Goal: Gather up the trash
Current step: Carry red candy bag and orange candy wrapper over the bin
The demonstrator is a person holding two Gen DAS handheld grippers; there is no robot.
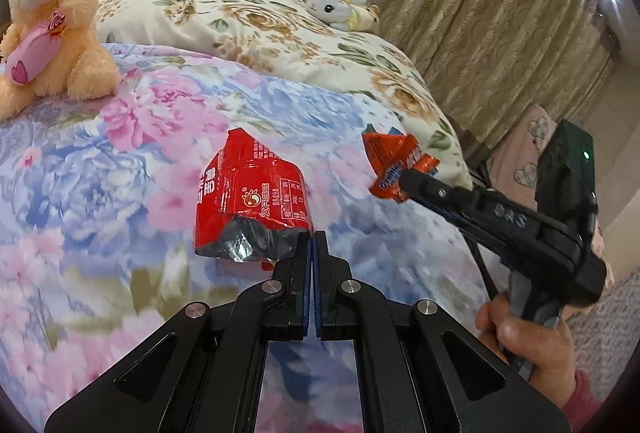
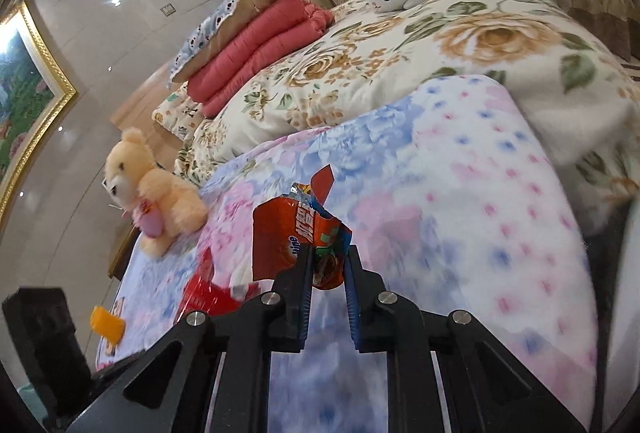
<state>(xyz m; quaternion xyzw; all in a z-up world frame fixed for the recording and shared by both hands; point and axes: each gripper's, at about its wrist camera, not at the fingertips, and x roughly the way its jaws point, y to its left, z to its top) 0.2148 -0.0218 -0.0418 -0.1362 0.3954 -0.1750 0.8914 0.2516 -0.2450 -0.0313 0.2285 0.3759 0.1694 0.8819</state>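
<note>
On the left of the bed (image 1: 120,161), the left tongs (image 1: 313,237) are fully closed on a red wrapper (image 1: 252,189), lifted clear of the quilt. To the right, the right tongs (image 2: 328,261) pinch an orange snack packet (image 2: 296,233). Both pieces look collected; binning remains. A small orange scrap (image 2: 106,325) at the near left, blurred, may still need picking up.
</note>
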